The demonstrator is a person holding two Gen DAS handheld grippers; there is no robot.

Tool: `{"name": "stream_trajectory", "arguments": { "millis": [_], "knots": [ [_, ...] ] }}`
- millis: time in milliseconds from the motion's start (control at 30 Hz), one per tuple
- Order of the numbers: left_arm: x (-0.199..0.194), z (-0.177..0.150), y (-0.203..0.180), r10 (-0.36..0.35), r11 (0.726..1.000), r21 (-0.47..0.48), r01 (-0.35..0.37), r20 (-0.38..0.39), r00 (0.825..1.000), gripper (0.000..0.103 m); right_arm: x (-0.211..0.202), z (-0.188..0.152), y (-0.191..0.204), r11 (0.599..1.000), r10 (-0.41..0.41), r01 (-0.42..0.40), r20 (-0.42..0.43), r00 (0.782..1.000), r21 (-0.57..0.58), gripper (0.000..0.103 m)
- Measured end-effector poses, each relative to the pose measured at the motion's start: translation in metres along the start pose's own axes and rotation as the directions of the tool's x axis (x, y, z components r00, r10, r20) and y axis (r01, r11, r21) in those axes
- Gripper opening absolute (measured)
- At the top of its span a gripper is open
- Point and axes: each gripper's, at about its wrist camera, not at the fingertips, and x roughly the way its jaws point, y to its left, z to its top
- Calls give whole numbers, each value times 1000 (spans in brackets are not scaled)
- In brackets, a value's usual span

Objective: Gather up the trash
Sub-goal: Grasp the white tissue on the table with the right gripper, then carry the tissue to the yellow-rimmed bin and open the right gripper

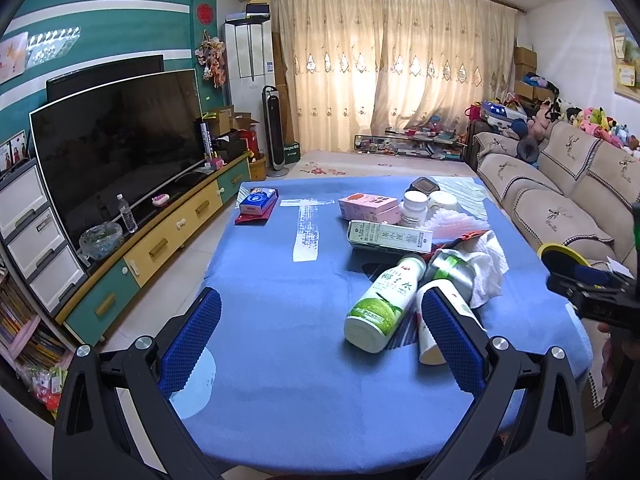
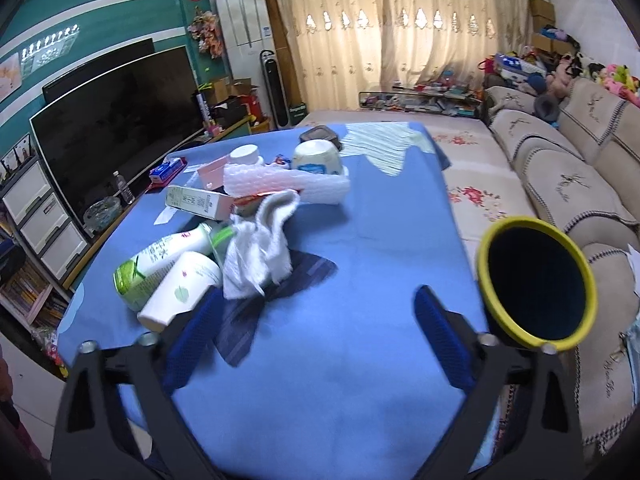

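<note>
Both grippers hang over a table (image 1: 280, 360) covered in blue cloth, each with its jaws wide and nothing between the blue pads.

The left gripper (image 1: 320, 344) sits above the near edge of the table. Just ahead of its right finger lies the trash pile — a green-labelled bottle (image 1: 380, 304) on its side, a white cup (image 1: 430, 332) also on its side and partly hidden behind that finger, and a crumpled tissue (image 1: 486, 268) beside them. Behind the pile lies a long white carton (image 1: 390, 236), then a pink box (image 1: 370, 204), a white jar (image 1: 414, 208) and a piece of bubble wrap (image 1: 456, 222). Well apart, at the far left corner, a blue box (image 1: 258, 200) rests on something red. A strip of white tape (image 1: 306, 232) runs down the cloth between the two groups.

The right gripper (image 2: 316, 336) is over bare cloth, with the same pile to its left: the bottle (image 2: 160, 256) and cup (image 2: 180, 292) lie touching side by side, and the tissue (image 2: 260, 248) is heaped against them, near the left finger. The bubble wrap (image 2: 288, 186) and an upturned bowl (image 2: 318, 158) lie farther back. A dark bin with a yellow rim (image 2: 536, 284) stands to the right of the right finger — whether it is on the table edge or just off it I cannot tell. A sofa (image 2: 560, 160) runs along the right wall and a TV (image 1: 120, 148) stands on the left.
</note>
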Motion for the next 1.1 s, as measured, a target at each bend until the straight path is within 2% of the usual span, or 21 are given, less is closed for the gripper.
{"name": "stream_trajectory", "arguments": {
  "millis": [133, 233, 467, 633, 667, 733, 833, 1100],
  "knots": [
    [12, 0, 3, 0, 1000, 2, 0, -7, 1000, 99, 25, 14, 13, 998, 53, -53, -24, 998, -14, 64],
    [22, 1, 5, 1, 1000, -3, -1, -15, 1000, 99, 40, 22, 22, 995, 92, -93, -41, 995, -22, 57],
    [41, 3, 10, -2, 1000, -10, 2, -31, 1000, 99, 76, 35, 29, 989, 150, -149, -94, 984, 12, 57],
    [56, 4, 12, -9, 1000, -13, 8, -46, 999, 99, 90, 39, 31, 990, 140, -140, -125, 982, 15, 55],
    [59, 5, 12, -10, 1000, -13, 9, -49, 999, 99, 93, 39, 31, 990, 139, -138, -125, 982, 12, 52],
    [63, 5, 13, -12, 1000, -16, 12, -52, 999, 99, 93, 39, 32, 991, 133, -133, -123, 983, 5, 30],
    [69, 6, 12, -18, 1000, -21, 17, -59, 998, 99, 90, 40, 32, 991, 135, -136, -110, 985, -2, 9],
    [74, 3, 10, -26, 999, -23, 25, -65, 998, 99, 62, 53, 39, 989, 137, -139, -44, 990, -47, 5]
  ]
}}
